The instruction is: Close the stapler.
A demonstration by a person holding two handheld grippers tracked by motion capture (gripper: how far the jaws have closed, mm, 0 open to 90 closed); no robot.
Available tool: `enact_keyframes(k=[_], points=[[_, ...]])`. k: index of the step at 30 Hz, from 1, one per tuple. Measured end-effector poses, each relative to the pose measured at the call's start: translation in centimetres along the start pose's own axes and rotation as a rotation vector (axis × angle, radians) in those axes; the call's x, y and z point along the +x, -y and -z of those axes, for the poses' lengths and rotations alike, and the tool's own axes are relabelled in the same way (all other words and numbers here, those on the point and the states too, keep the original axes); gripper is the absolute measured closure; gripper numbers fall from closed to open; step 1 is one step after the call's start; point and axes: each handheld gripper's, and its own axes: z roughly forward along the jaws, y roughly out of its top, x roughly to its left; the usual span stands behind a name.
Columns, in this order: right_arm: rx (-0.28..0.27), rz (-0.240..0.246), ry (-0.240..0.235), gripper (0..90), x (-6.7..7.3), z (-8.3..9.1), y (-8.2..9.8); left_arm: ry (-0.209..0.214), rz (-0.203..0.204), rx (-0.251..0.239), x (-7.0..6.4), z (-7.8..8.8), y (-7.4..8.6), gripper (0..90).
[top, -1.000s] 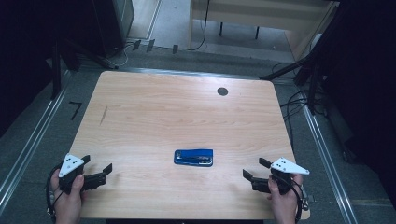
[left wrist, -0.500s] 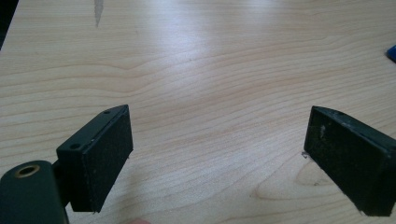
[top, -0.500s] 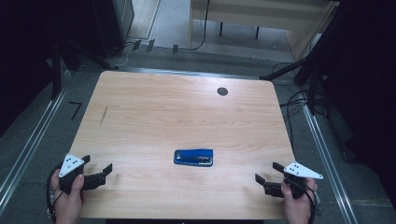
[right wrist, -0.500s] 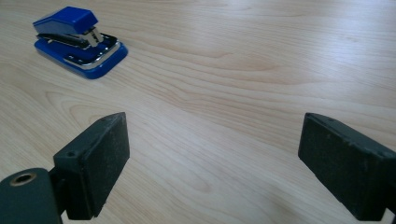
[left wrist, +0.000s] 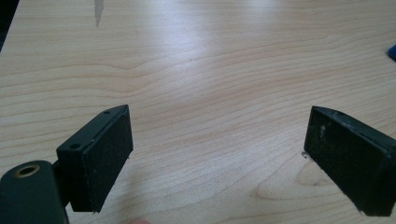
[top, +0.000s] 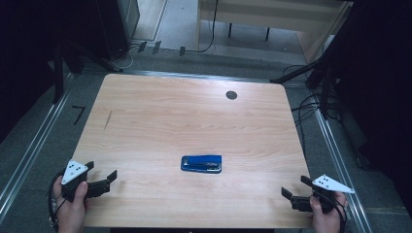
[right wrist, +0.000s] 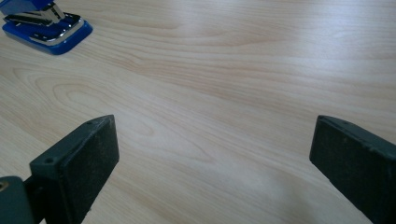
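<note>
My left tongs [top: 102, 182] sit at about 8 o'clock on the wooden counter [top: 194, 121], near its front left corner, held in my left hand [top: 72, 206]. Their jaws are spread wide with bare wood between them and nothing in their grip; in the left gripper view the same tongs [left wrist: 217, 158] frame plain counter grain. My right tongs [top: 295, 190] are at about 4 o'clock, near the front right corner, in my right hand [top: 326, 216]. They too gape wide and hold nothing, as the right gripper view of them [right wrist: 212, 168] confirms. A blue stapler [top: 201, 164] lies flat at roughly 6 o'clock from the counter's middle, between my two tongs and well apart from both. From my right tongs it [right wrist: 44, 23] lies toward 10 o'clock. A small dark round spot [top: 231, 95] marks the counter near 1 o'clock.
</note>
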Motion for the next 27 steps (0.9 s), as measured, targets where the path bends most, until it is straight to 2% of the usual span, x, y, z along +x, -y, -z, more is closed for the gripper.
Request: enact_keyframes(k=[5,9,14,19,27], points=[[-0.004,-0.039,0.014,1.7,-1.2,0.6,0.7,-0.001,-0.003,0.001,0.0,0.0,0.0,8.5],[-0.037,-0.058,0.017,1.7,-2.0,0.9,1.0,-0.001,-0.002,0.001,0.0,0.0,0.0,8.5],[-0.061,-0.063,0.028,1.7,-2.5,0.9,1.3,0.0,-0.003,0.002,0.0,0.0,0.0,8.5],[-0.087,-0.092,0.017,1.8,-3.0,0.9,1.5,0.0,-0.005,0.003,0.0,0.0,0.0,8.5],[-0.085,-0.1,0.023,1.8,-3.1,0.9,1.6,0.005,-0.003,0.006,-0.1,-0.2,-0.1,8.5]])
